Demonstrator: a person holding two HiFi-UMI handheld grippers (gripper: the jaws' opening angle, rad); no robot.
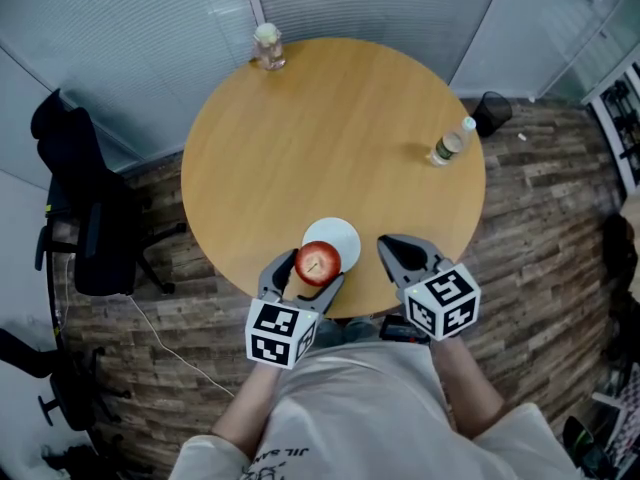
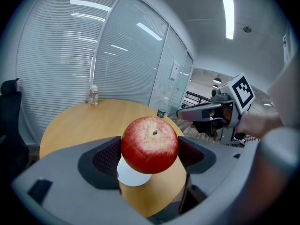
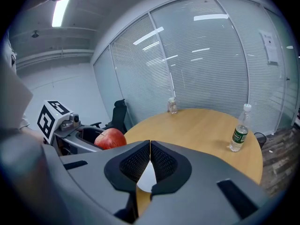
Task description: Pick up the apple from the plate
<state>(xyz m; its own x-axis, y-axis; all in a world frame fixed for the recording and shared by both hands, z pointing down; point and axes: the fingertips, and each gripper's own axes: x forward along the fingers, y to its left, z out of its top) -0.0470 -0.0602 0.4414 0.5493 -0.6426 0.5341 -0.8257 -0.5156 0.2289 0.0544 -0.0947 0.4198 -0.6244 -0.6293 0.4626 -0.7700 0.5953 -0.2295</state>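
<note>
Left gripper [image 1: 305,276], lower centre of head view, pinches the apple [image 1: 318,263] side to side between its jaws, stem up. The apple seems to hang clear above the plate [image 1: 347,236], over its lower-left edge. Right gripper [image 1: 404,252] sits just right, jaws pressed together on nothing, so raising it falls to the left

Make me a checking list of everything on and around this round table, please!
Surface: round wooden table, no spills seen.
Job's things: red apple gripped between the left tongs; white plate just beyond it.
Clutter: glass jar at the far edge; water bottle on the right side.
Grippers: left tongs shut on the apple; right tongs shut with nothing in them, beside the plate.
Cables: thin white cable on the floor at the left.
Surroundings: black chair, black bin, glass walls with blinds.
</note>
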